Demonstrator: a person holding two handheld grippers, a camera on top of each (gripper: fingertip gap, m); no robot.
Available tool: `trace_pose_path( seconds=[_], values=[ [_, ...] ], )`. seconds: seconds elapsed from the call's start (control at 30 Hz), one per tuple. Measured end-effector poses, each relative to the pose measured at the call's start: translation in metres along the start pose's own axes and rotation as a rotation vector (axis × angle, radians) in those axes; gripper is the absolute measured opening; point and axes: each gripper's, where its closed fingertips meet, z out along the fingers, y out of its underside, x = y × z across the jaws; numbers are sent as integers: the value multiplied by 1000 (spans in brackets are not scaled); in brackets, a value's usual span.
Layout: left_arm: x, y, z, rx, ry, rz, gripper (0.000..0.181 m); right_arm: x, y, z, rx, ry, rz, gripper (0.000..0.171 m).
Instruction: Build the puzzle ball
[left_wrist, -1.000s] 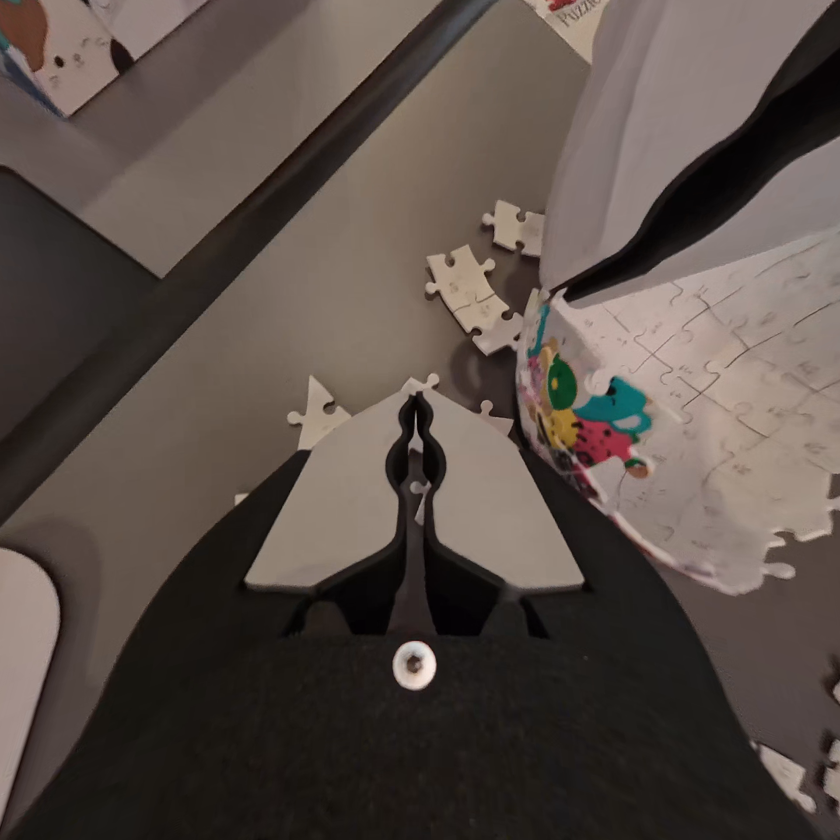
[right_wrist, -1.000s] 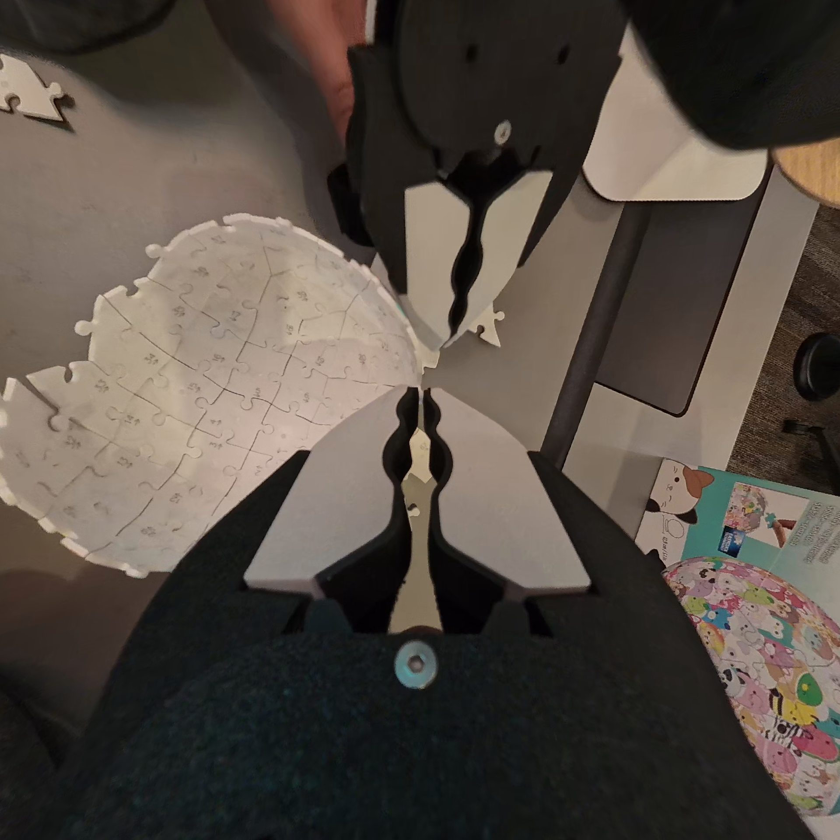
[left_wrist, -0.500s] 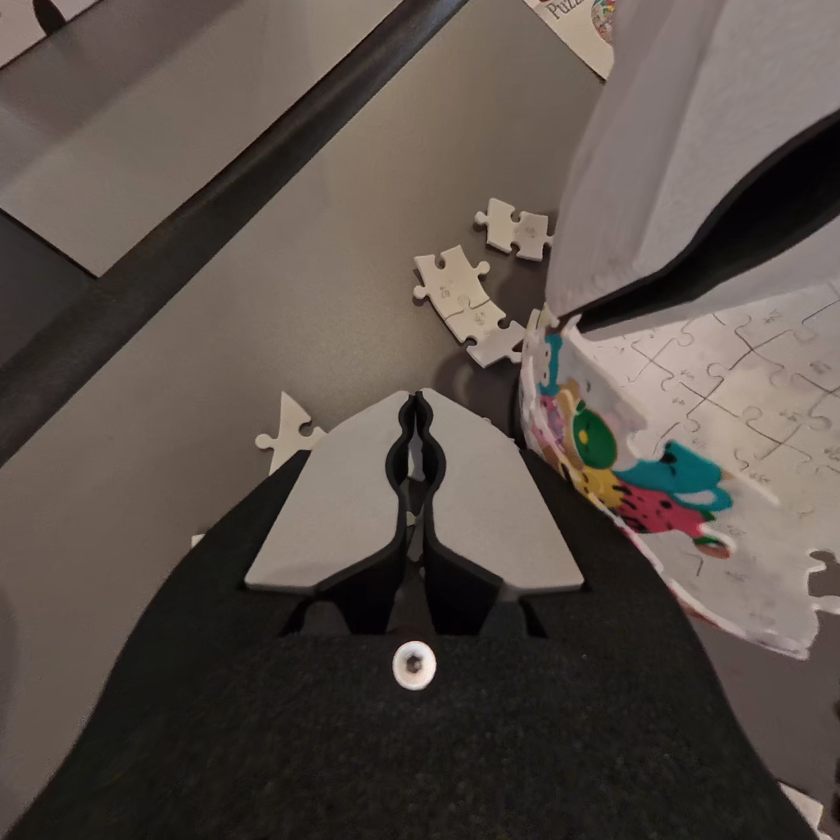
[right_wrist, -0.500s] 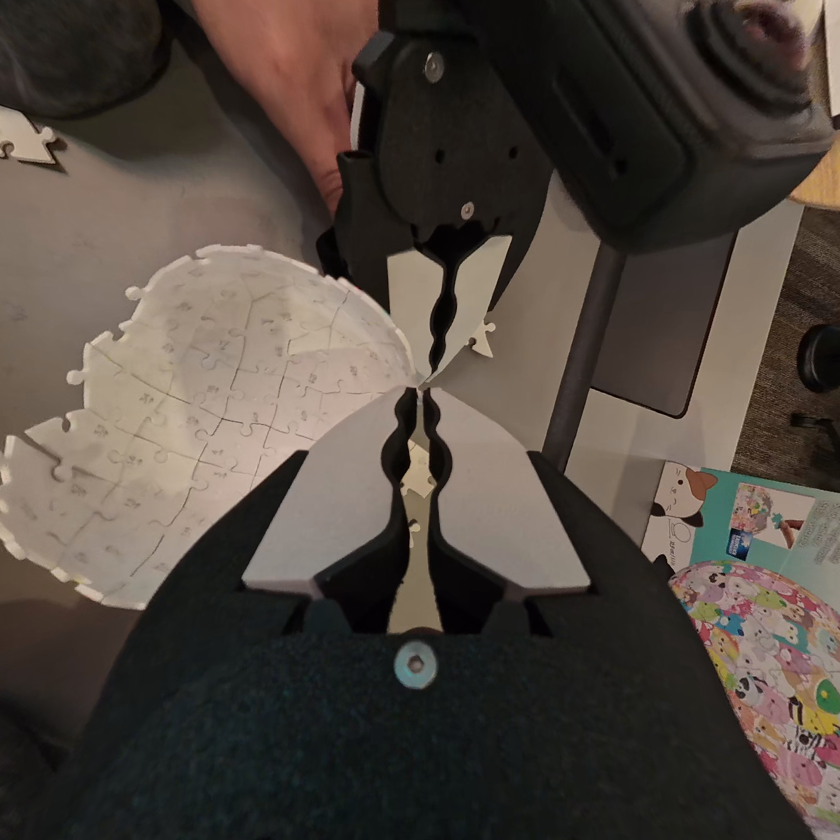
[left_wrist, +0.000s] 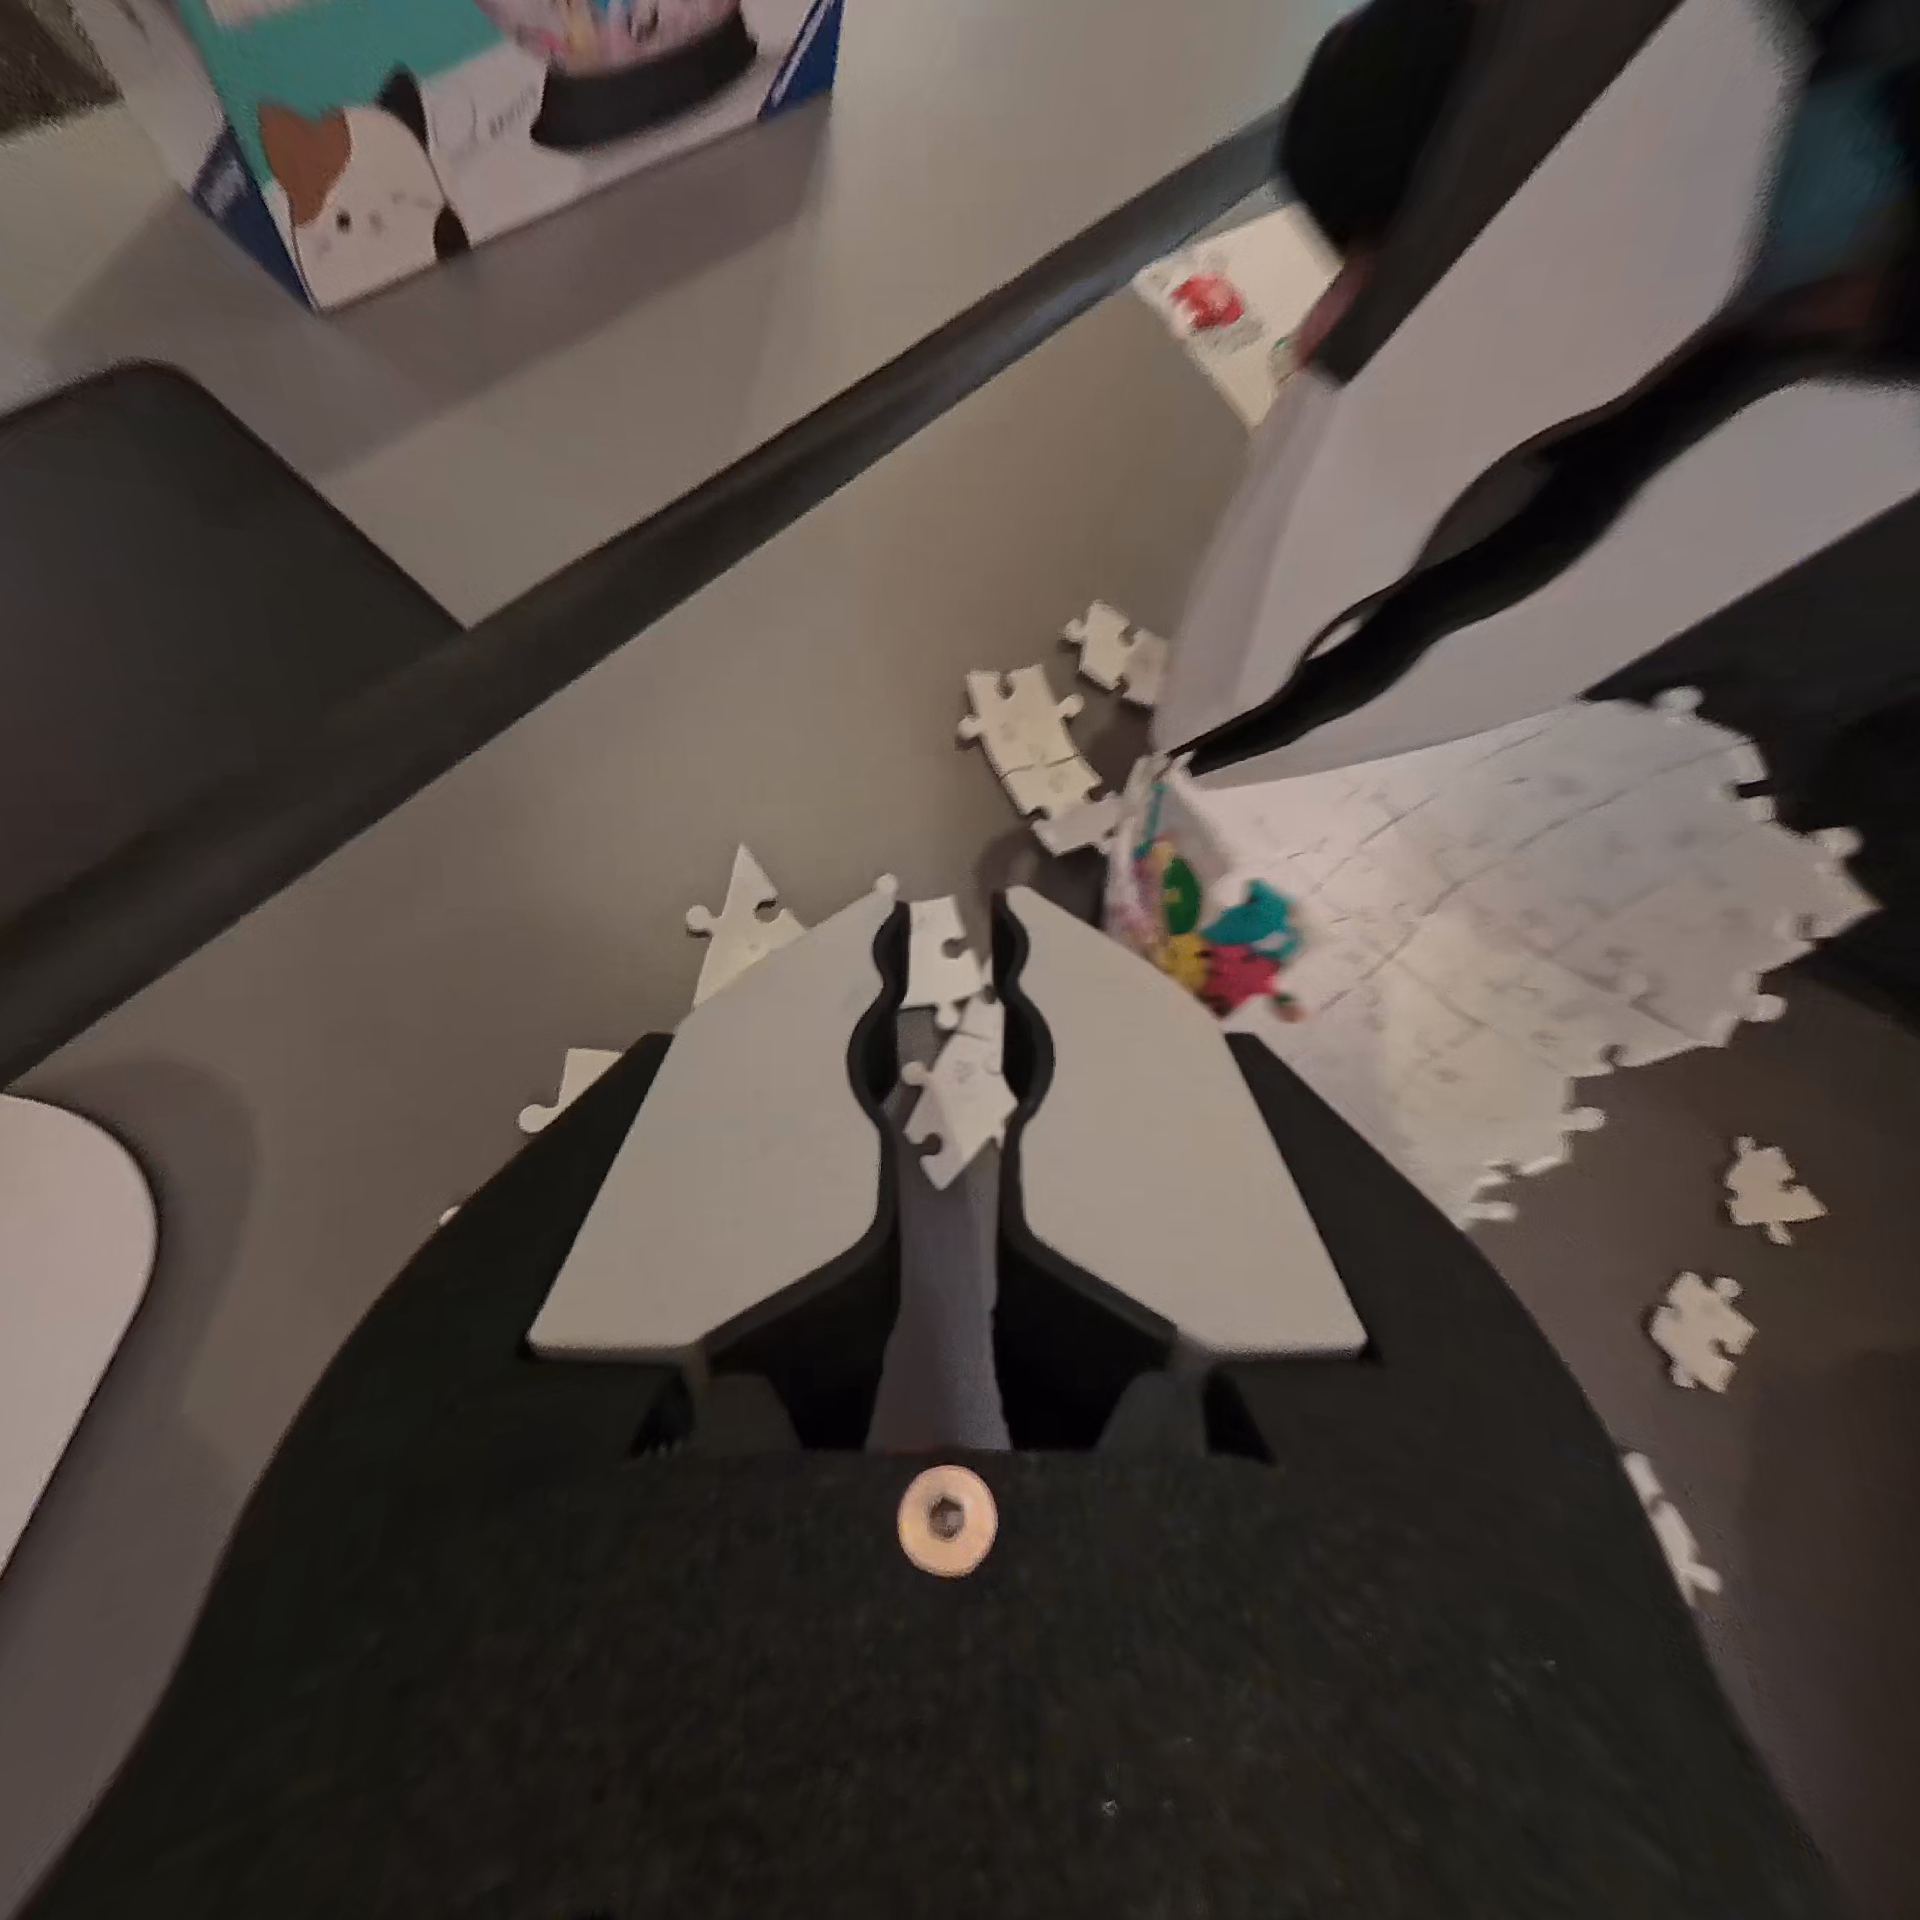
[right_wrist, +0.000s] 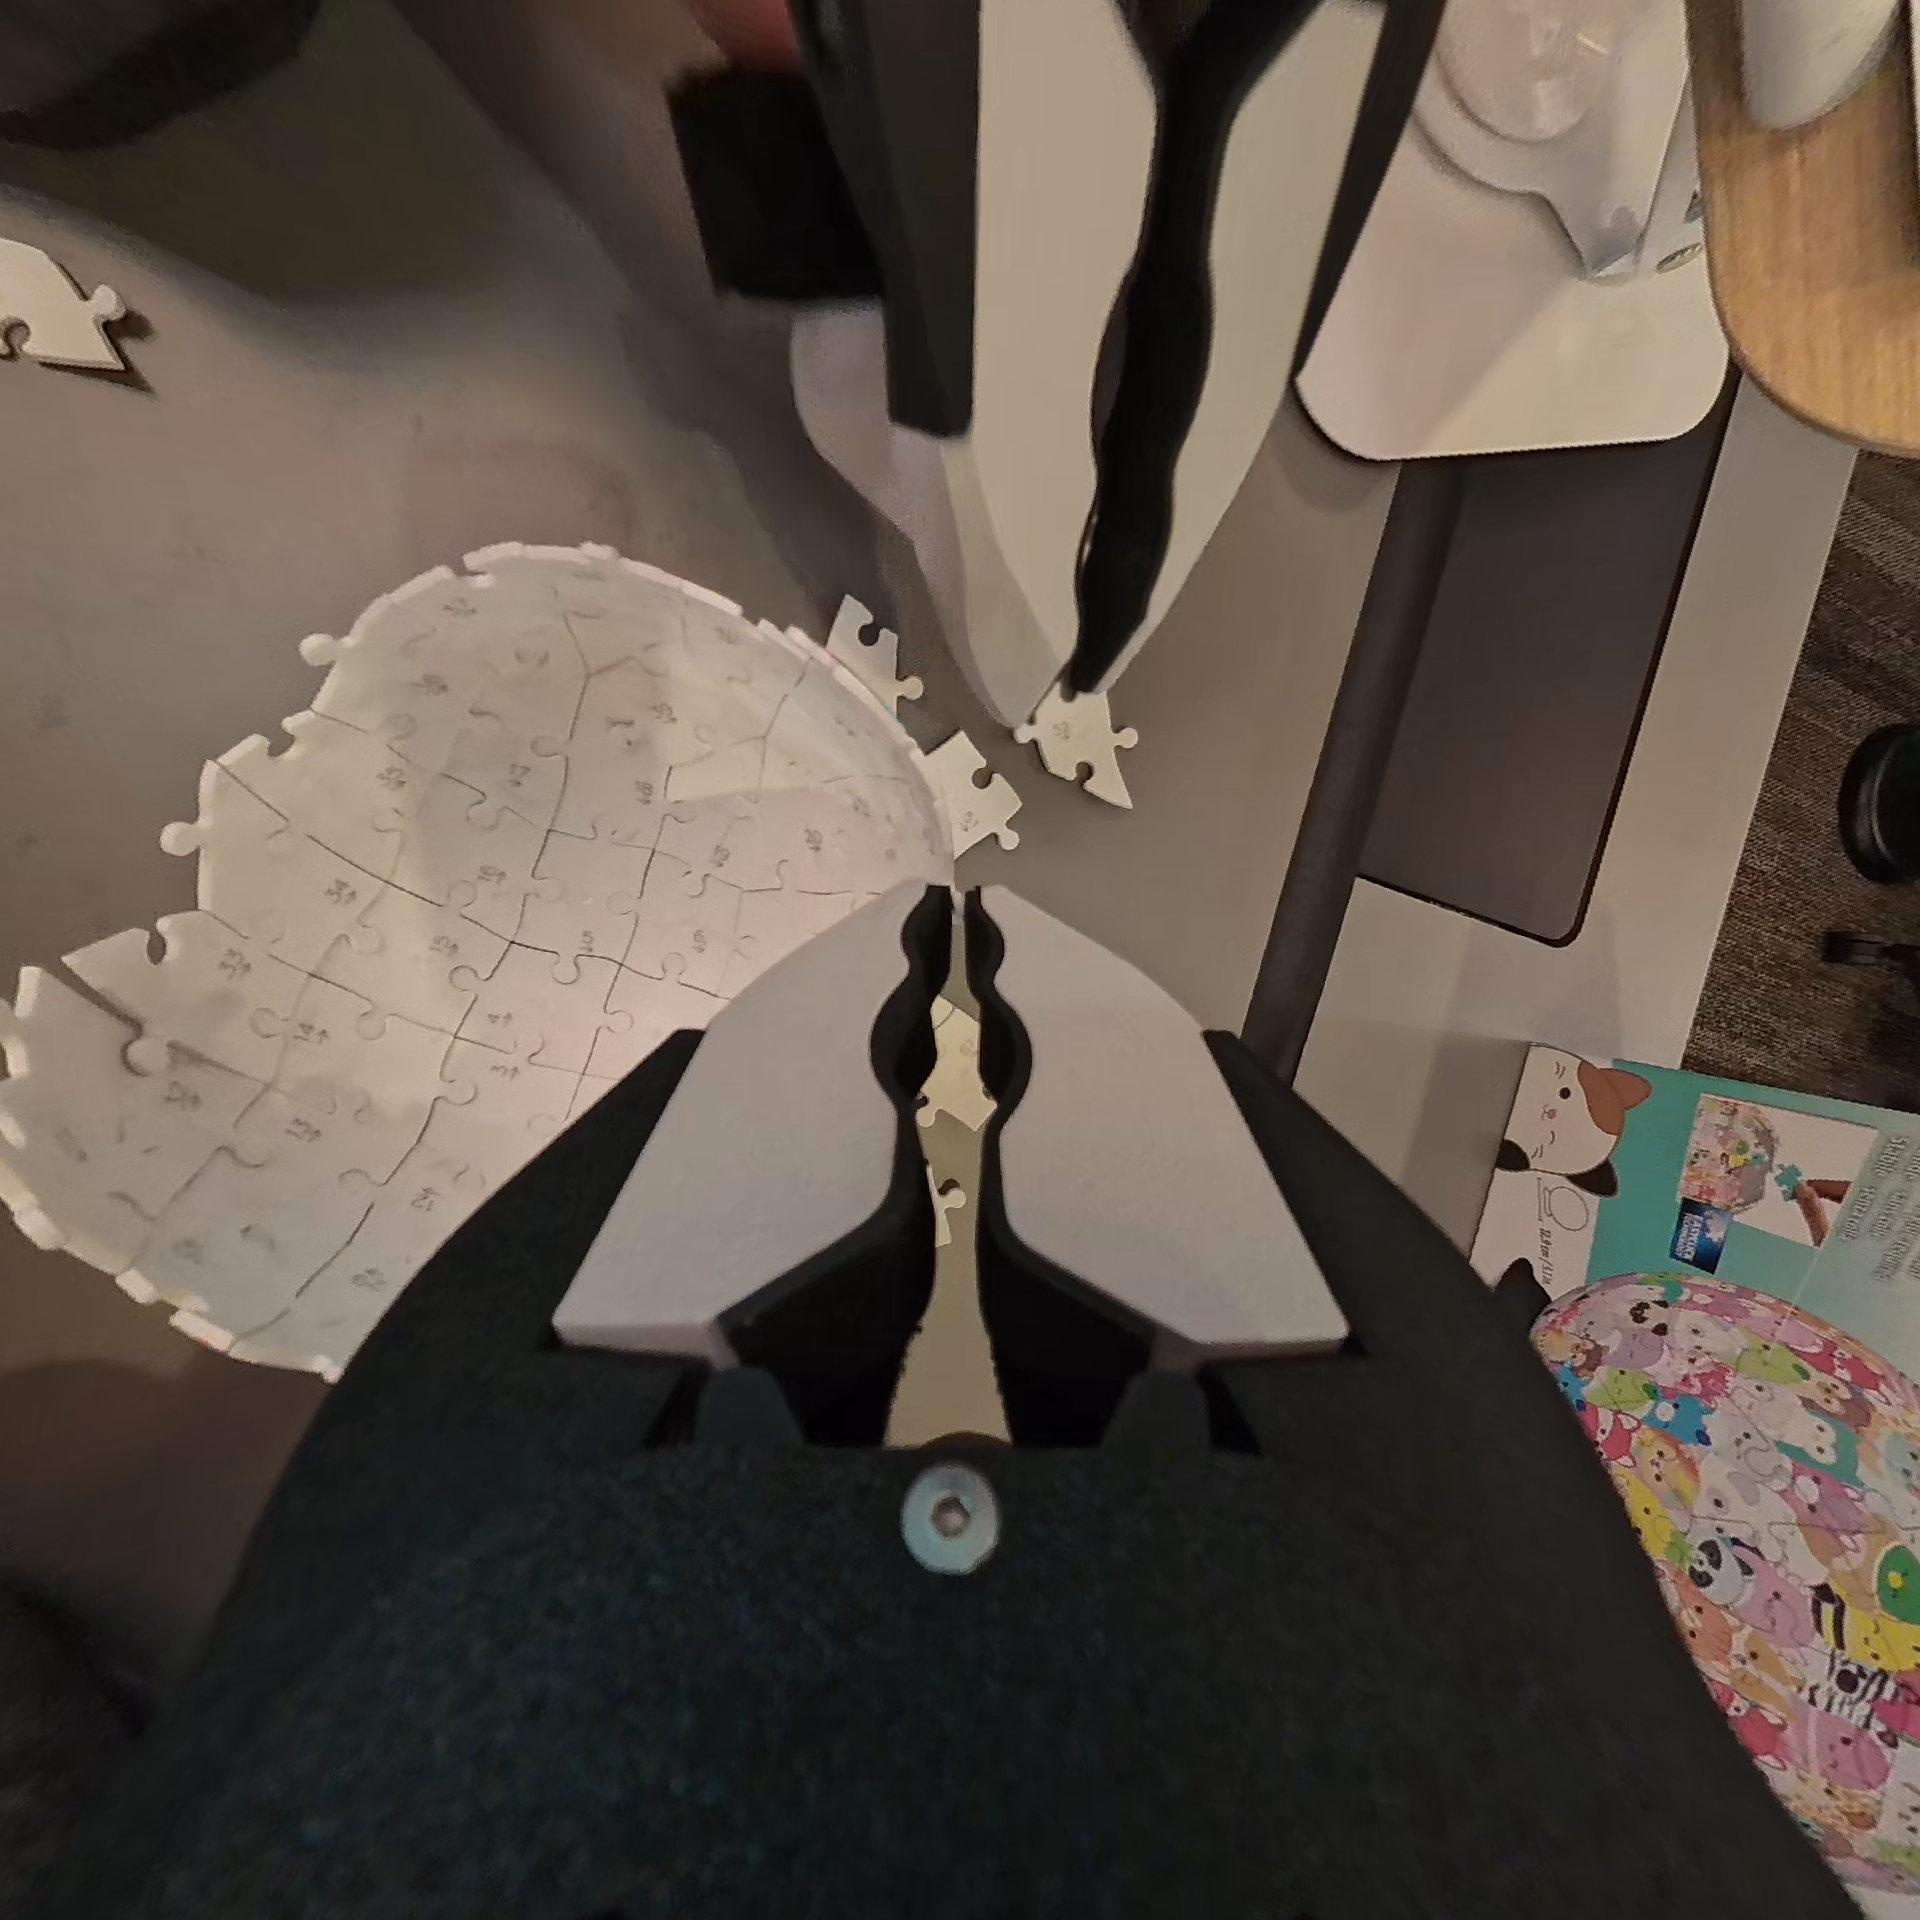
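Observation:
The half-built puzzle ball (right_wrist: 520, 883) is a white bowl-shaped shell lying with its inside up; its coloured outside shows in the left wrist view (left_wrist: 1226, 935). My right gripper (right_wrist: 958, 896) is shut on the shell's rim, which also shows in the left wrist view (left_wrist: 1174, 764). My left gripper (left_wrist: 948, 914) is slightly open just above the table, with loose white pieces (left_wrist: 940, 961) showing through the gap. In the right wrist view the left gripper (right_wrist: 1075, 681) hangs over a triangular piece (right_wrist: 1081, 743) that lies at its tips.
More loose pieces (left_wrist: 1023, 727) lie beside the shell, and others lie further right (left_wrist: 1704, 1340). The puzzle box (left_wrist: 416, 156) stands beyond a dark bar (left_wrist: 727, 499) between the tables. A printed ball picture (right_wrist: 1714, 1507) lies at the right. A white pad (left_wrist: 52, 1299) is at the left. My hands' fingertips stand some 5 centimeters from each other.
My left gripper has opened from shut and pulled back, and the piece at its tips now lies on the table. The right gripper stays shut on the shell's rim.

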Motion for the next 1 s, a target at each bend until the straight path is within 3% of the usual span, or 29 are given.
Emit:
trace_pose_path(
  seconds=[0.17,0.47,0.67,1.0],
  values=[
    [31,-23,-26,35,15,64,22,0,0,1,-3,7,-2,3],
    [47,3,-11,-219,-173,248,31,2,-1,2,-3,19,-3,3],
    [39,3,-11,-223,-230,251,8,2,-2,1,7,17,-5,3],
    [38,4,-11,-226,-244,253,6,2,-2,3,20,25,-42,3]
  ],
)
